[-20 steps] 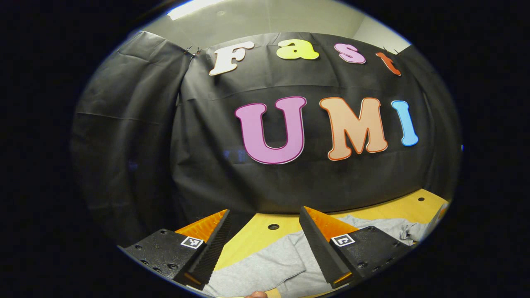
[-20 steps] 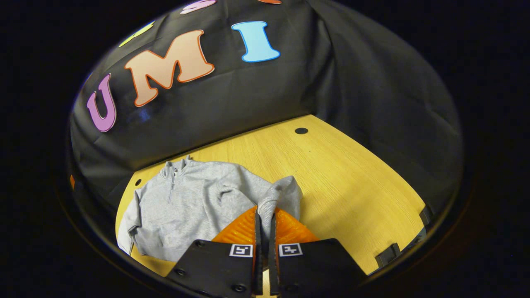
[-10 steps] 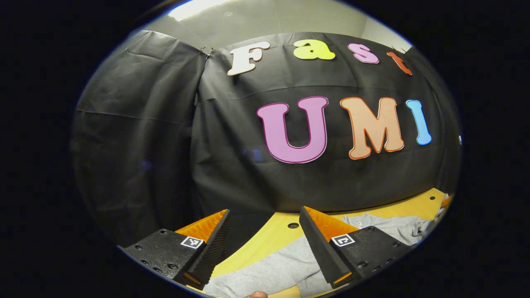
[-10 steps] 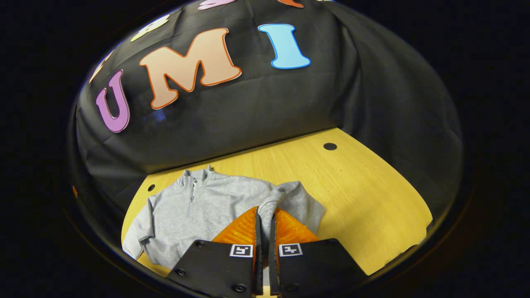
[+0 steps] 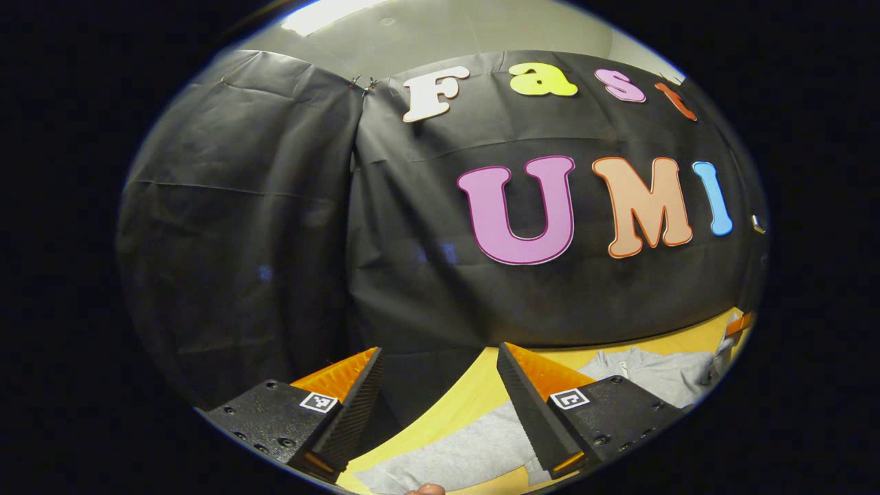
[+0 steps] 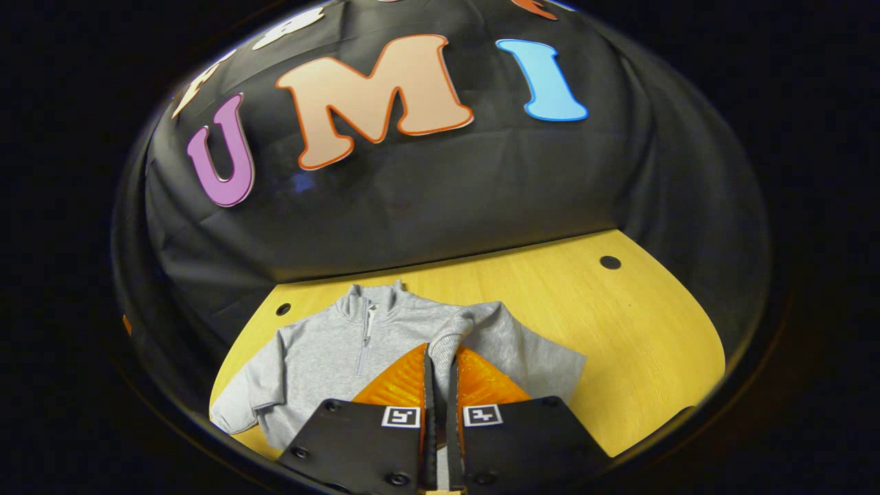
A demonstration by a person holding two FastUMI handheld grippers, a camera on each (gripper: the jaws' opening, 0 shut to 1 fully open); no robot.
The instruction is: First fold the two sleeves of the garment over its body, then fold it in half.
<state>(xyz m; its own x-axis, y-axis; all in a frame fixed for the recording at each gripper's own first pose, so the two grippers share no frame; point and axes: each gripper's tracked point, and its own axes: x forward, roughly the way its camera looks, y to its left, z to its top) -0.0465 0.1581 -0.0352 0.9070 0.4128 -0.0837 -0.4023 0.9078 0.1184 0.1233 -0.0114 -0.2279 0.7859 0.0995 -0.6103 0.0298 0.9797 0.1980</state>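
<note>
Cuff [image 6: 447,342] pinched in right claw [image 6: 440,357], seemingly lifted

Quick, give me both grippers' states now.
Left gripper: jaws open, holding nothing.
Right gripper: jaws closed on the sleeve cuff of the grey sweatshirt.

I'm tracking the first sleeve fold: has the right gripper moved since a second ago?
Yes. The right gripper, shut on the sleeve cuff, has carried it leftward over the sweatshirt, nearer the zipper.

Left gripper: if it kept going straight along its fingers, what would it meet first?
Probably the black cloth wall. The open left gripper points above the table and sweatshirt, though depth is unclear.
</note>
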